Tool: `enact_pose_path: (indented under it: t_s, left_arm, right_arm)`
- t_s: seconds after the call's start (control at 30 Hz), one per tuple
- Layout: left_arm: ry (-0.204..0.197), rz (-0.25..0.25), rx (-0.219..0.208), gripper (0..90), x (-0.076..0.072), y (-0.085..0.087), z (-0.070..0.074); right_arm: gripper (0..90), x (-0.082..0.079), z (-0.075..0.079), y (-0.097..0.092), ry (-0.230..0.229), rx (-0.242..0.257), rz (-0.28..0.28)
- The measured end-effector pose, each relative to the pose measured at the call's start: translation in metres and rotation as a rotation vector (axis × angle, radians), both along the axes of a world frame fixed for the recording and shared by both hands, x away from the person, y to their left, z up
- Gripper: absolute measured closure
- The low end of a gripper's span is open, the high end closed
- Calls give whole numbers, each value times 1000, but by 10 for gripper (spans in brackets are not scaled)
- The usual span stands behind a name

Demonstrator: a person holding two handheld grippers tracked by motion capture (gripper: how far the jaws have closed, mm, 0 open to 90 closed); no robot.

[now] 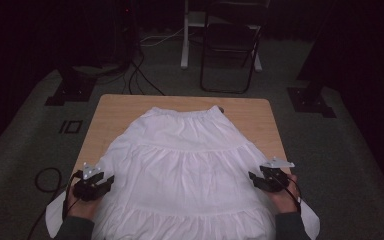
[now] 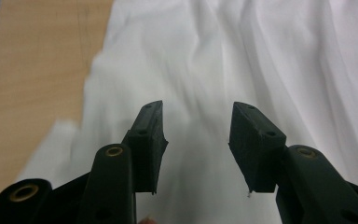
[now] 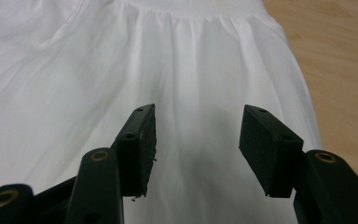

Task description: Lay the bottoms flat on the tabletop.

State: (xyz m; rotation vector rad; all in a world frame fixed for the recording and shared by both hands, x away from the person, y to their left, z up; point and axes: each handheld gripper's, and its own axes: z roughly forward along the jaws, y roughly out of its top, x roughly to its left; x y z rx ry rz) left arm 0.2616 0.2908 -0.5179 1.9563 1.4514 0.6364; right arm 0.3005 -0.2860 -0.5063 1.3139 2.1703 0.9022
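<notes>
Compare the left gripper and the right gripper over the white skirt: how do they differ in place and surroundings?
The left gripper hangs over the skirt's left edge; the right gripper over its right edge. In the left gripper view, bare table lies left of the cloth; in the right gripper view it lies to the right. Both stand open, with nothing pinched between the jaws.

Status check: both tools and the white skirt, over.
Left tool open, nothing gripped. Right tool open, nothing gripped. White skirt spread flat on the table, waistband at far end, hem over near edge. Nothing in the way.
</notes>
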Motion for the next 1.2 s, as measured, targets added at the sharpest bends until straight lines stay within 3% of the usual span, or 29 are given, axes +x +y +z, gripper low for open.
enact_pose_path:
  t_s: [0.13, 0.17, 0.33, 0.4, 0.5, 0.63, 0.83, 1.07, 1.2]
  left_arm:
    - [7, 28, -4, 547, -28, 8, -5]
    - [7, 28, -4, 547, -28, 8, -5]
    - [40, 36, 25, 547, -45, 11, -14]
    - [36, 34, 26, 554, -46, 11, -14]
    - [65, 46, 59, 588, -45, 12, -18]
    - [56, 44, 55, 595, -45, 13, -19]
    - [58, 91, 24, 596, -50, 23, -20]
    - [55, 124, 1, 606, -57, 33, -21]
    - [54, 145, -8, 608, -60, 38, -21]
  right_arm:
    - [447, -33, -3, -18, 2, 6, -18]
    - [447, -33, -3, -18, 2, 6, -18]
    - [446, -67, -19, -31, 30, 32, -56]
    - [446, -73, -22, -33, 43, 38, -51]
    - [446, -75, -28, -37, 61, 45, -52]
    - [465, -74, -35, -42, 77, 29, -64]
    - [479, -75, -36, -49, 59, 7, -81]
    - [484, -77, -39, -62, 36, 46, -86]
    - [457, -79, -40, -68, 29, 39, -102]
